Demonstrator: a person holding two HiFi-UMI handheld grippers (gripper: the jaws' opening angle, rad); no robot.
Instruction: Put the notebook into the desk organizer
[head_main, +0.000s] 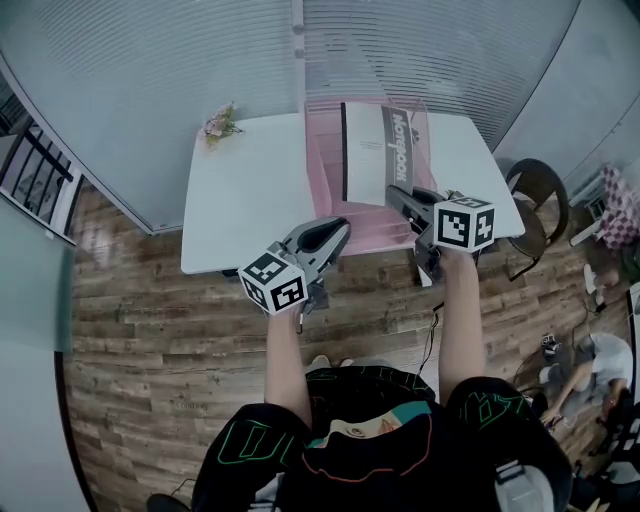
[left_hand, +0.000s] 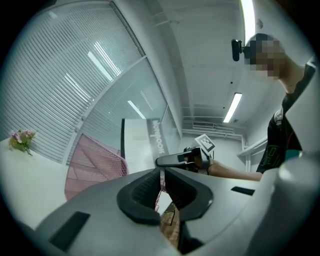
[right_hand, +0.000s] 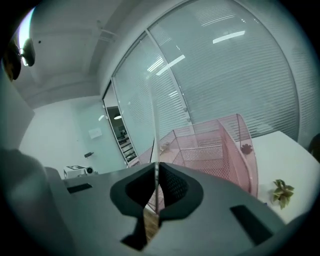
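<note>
The white notebook with a grey printed band stands upright over the pink mesh desk organizer on the white table. My right gripper is shut on its lower edge. In the right gripper view the notebook shows edge-on as a thin line rising from between the jaws, with the organizer behind it. My left gripper hovers at the table's front edge, shut on nothing. From the left gripper view I see the notebook, the organizer and the right gripper.
A small bunch of dried flowers lies at the table's far left corner. Glass walls with blinds close in the back. A dark chair stands right of the table, and a person sits on the wooden floor farther right.
</note>
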